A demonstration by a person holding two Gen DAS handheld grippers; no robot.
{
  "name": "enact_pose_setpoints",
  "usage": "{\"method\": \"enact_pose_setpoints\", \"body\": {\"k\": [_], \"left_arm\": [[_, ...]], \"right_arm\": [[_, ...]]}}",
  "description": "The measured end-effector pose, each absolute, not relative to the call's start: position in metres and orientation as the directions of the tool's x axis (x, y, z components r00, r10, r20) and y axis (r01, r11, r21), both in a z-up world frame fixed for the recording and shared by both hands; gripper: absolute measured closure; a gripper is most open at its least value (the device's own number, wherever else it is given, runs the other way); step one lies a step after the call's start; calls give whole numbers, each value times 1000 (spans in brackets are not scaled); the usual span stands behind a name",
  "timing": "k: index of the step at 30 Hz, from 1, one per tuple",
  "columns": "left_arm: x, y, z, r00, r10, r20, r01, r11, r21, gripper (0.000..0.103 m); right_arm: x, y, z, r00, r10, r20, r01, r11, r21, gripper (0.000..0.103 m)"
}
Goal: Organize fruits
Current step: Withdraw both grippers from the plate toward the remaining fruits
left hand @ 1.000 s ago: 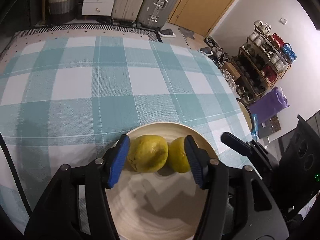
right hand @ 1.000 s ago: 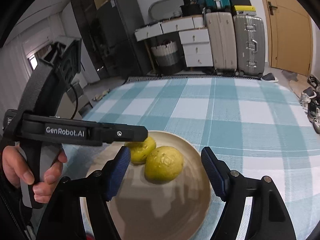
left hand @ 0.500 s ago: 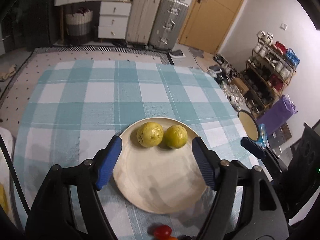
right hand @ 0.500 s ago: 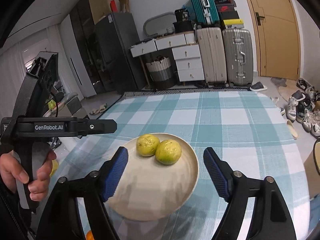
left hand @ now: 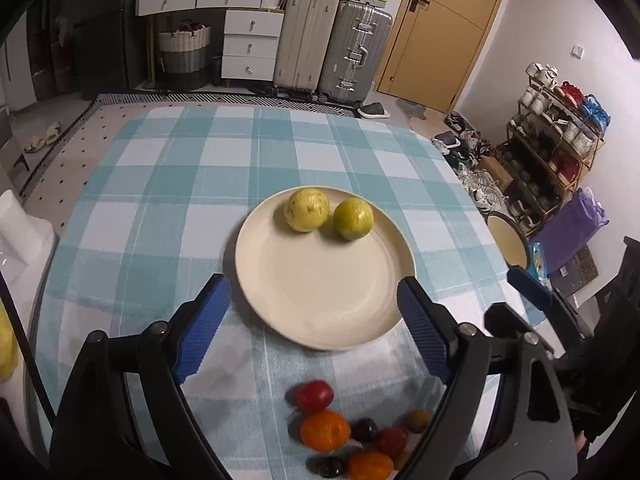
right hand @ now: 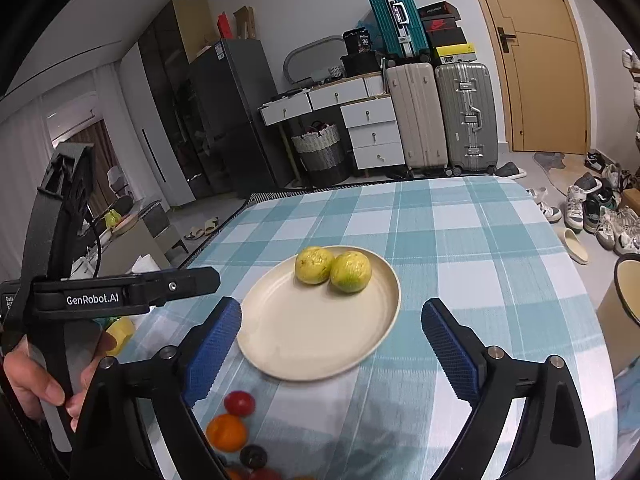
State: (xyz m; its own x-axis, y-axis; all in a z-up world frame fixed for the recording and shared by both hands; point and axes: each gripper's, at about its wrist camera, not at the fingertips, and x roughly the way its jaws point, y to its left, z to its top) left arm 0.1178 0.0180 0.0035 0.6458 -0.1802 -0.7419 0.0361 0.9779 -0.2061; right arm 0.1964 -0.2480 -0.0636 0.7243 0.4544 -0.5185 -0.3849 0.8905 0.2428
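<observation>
Two yellow-green round fruits (left hand: 307,209) (left hand: 353,218) lie side by side at the far rim of a cream plate (left hand: 320,288) on the checked cloth; in the right wrist view they are the left fruit (right hand: 314,265) and right fruit (right hand: 350,271) on the plate (right hand: 304,332). Several small fruits, red (left hand: 315,396), orange (left hand: 325,430) and dark (left hand: 364,429), lie near the front edge. My left gripper (left hand: 314,326) hangs above the plate's near rim, jaws opening, nothing between them. My right gripper (right hand: 332,344) is likewise opening and empty.
The teal checked tablecloth (left hand: 192,184) covers the table. A hand (right hand: 28,384) holds the left gripper's handle at the left. A cream bowl (left hand: 507,240) stands past the table's right edge. Suitcases, drawers, a door and shoe racks line the room behind.
Both grippers drew back and up from the plate, their jaws widening. The fruits stay on the plate, released. The small fruits at the front edge came into view.
</observation>
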Motion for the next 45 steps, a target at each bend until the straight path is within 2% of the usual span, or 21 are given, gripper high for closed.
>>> {"method": "enact_pose_setpoints", "body": {"k": [10, 16, 18, 29, 41, 45], "left_arm": [[70, 18, 2, 692, -128, -710, 11, 986, -168, 1], [49, 18, -1, 700, -132, -702, 28, 987, -157, 1], [44, 19, -6, 691, -134, -710, 30, 987, -157, 1], [23, 30, -45, 638, -115, -762, -8, 988, -156, 1], [3, 53, -58, 634, -93, -768, -51, 986, -162, 1], [1, 60, -59, 629, -82, -773, -67, 985, -159, 1]], "right_arm": [[160, -251, -57, 728, 471, -498, -406, 882, 240, 9], [143, -249, -58, 724, 467, -507, -408, 883, 232, 8], [141, -249, -62, 714, 465, -524, -398, 885, 242, 5], [121, -254, -88, 674, 465, -574, -367, 885, 286, 1], [84, -241, -114, 564, 615, -551, -472, 787, 396, 1], [78, -231, -124, 536, 623, -569, -472, 781, 410, 1]]}}
